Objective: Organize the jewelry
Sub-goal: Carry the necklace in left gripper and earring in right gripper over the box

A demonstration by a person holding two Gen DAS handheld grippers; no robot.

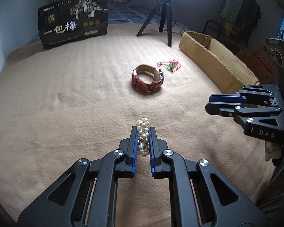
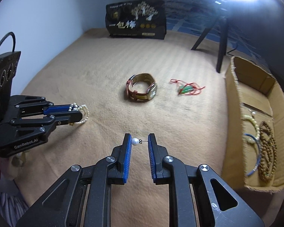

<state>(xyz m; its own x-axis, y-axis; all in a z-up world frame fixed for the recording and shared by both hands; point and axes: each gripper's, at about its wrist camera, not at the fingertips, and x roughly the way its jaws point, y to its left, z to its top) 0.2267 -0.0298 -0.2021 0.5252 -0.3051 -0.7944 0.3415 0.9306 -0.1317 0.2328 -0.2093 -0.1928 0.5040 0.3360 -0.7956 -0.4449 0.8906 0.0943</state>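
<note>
My left gripper (image 1: 143, 130) is shut on a pearl bracelet (image 1: 143, 132); it also shows in the right wrist view (image 2: 84, 111), hanging from the jaws just above the beige blanket. My right gripper (image 2: 139, 141) is shut on a pearl stud earring (image 2: 135, 141), pinched end to end between the pads. The right gripper also shows at the right of the left wrist view (image 1: 210, 104). A brown leather watch (image 2: 142, 89) and a green pendant on red cord (image 2: 185, 89) lie on the blanket ahead.
A cardboard box (image 2: 234, 98) at the right holds wooden beads (image 2: 268, 151) and bracelets. A black snack bag (image 2: 135, 19) stands at the back. A black tripod (image 1: 164, 17) stands behind the box. The beige blanket (image 2: 104, 66) covers the surface.
</note>
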